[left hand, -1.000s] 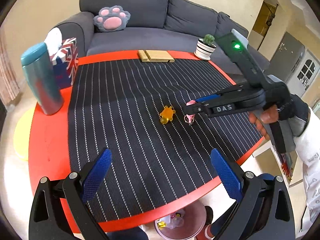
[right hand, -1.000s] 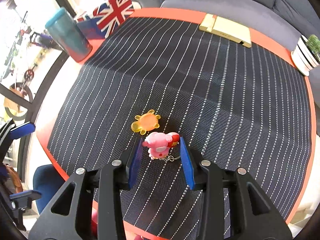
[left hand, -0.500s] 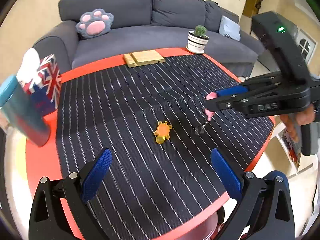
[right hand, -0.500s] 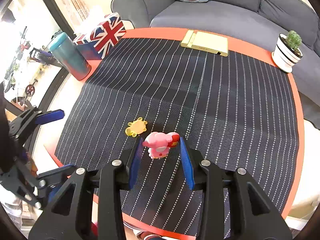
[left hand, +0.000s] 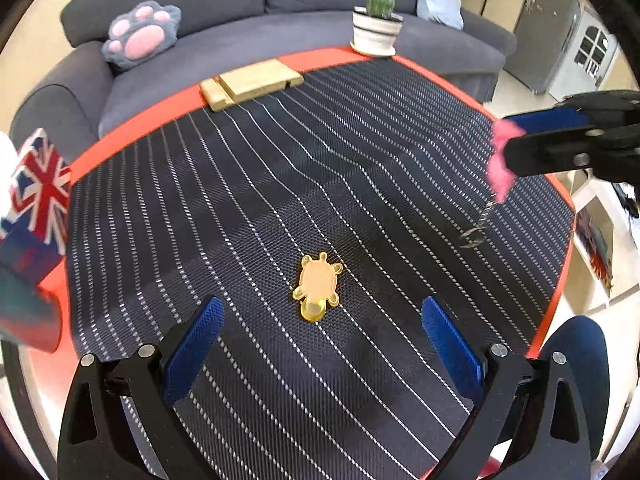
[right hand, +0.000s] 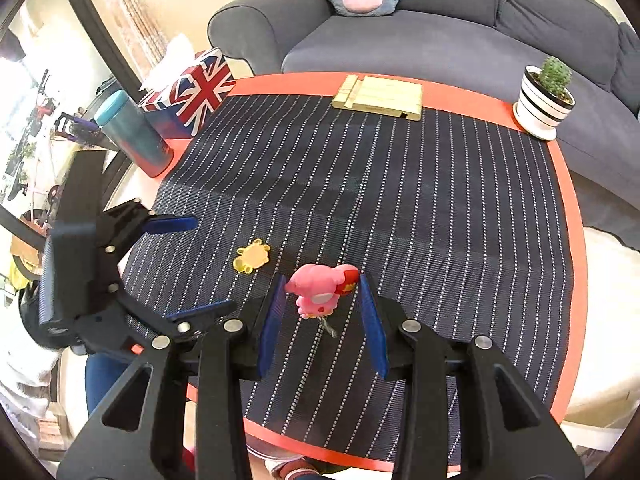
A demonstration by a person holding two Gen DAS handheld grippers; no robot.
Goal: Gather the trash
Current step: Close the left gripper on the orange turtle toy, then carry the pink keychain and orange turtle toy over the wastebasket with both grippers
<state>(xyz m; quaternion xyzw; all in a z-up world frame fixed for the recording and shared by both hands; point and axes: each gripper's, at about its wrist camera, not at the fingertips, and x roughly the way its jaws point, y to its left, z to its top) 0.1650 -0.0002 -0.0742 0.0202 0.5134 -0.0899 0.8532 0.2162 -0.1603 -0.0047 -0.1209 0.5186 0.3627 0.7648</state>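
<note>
A pink toy keychain (right hand: pixel 320 290) hangs lifted above the striped mat, pinched between the blue pads of my right gripper (right hand: pixel 322 304); its small chain dangles below. From the left wrist view the same pink toy (left hand: pixel 502 160) sits in the right gripper (left hand: pixel 516 148) at the right edge. A flat yellow turtle-shaped toy (left hand: pixel 318 285) lies on the mat just ahead of my left gripper (left hand: pixel 320 332), whose jaws stand wide open and empty. The turtle (right hand: pixel 252 258) also shows beside the left gripper (right hand: pixel 192 264) in the right wrist view.
The round red table (right hand: pixel 568 216) carries a dark striped mat (right hand: pixel 400 200). At its back edge are a wooden block (right hand: pixel 378 98), a potted cactus (right hand: pixel 546 96), a flag-print tissue box (right hand: pixel 192 90) and a teal tumbler (right hand: pixel 134 134). A grey sofa (right hand: pixel 440 12) stands behind.
My right gripper has lifted the pink keychain off the mat and drawn it to the right. The left gripper has come closer to the yellow turtle, jaws still wide.
</note>
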